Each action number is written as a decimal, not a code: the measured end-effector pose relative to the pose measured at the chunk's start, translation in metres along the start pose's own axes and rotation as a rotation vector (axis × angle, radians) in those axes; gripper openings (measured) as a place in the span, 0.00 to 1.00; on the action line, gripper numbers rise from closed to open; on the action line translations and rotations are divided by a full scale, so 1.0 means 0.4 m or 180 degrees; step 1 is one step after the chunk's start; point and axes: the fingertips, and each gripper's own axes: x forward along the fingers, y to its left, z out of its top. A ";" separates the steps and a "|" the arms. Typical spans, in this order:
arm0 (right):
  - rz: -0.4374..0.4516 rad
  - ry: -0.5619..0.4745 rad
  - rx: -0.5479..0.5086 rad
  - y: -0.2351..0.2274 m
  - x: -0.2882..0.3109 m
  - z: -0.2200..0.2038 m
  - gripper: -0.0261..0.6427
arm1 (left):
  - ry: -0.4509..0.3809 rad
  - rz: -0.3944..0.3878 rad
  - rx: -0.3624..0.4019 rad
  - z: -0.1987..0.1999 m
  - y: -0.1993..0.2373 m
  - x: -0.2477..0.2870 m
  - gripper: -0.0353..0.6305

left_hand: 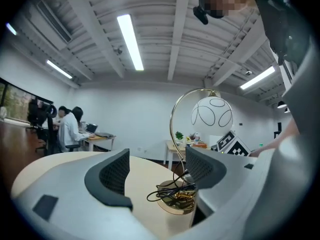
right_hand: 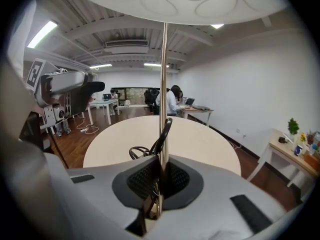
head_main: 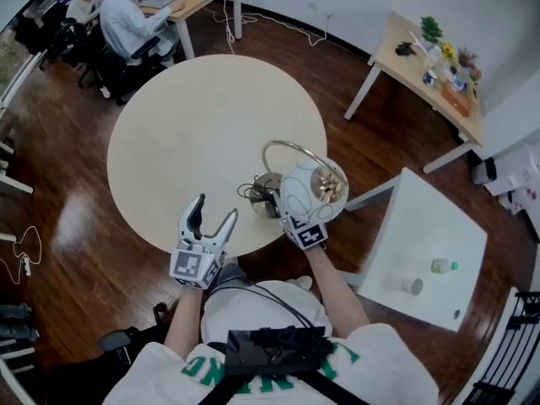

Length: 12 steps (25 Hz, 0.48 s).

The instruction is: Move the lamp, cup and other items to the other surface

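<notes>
The right hand-held gripper (right_hand: 160,181) is clenched on the thin gold rod of the lamp (right_hand: 163,74). The left hand-held gripper (left_hand: 157,170) is released, nothing between its jaws. The lamp base (left_hand: 176,204) seems to rest at the near edge of the round tabletop (head_main: 186,133). Farther right, a cup (head_main: 412,286) stands on the white tabletop (head_main: 422,218).

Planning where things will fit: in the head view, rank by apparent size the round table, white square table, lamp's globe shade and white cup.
1. round table
2. white square table
3. lamp's globe shade, which is nearer the camera than the tabletops, so its size is exaggerated
4. white cup
</notes>
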 end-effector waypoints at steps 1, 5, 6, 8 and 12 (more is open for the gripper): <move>0.0069 -0.0016 -0.0048 0.028 0.051 0.028 0.07 | -0.0021 0.0070 0.0009 0.001 0.047 -0.016 0.56; 0.0358 -0.0015 -0.0118 0.141 0.236 0.110 0.07 | -0.0034 0.0319 -0.0049 0.011 0.201 -0.085 0.56; 0.0407 -0.0013 -0.0111 0.167 0.278 0.120 0.07 | -0.0011 0.0360 -0.0094 0.018 0.229 -0.105 0.56; 0.0477 -0.0009 -0.0108 0.220 0.358 0.133 0.07 | 0.0030 0.0468 -0.0157 0.016 0.292 -0.150 0.56; 0.0600 -0.0001 -0.0134 0.310 0.510 0.150 0.07 | 0.0075 0.0661 -0.0206 0.005 0.414 -0.226 0.56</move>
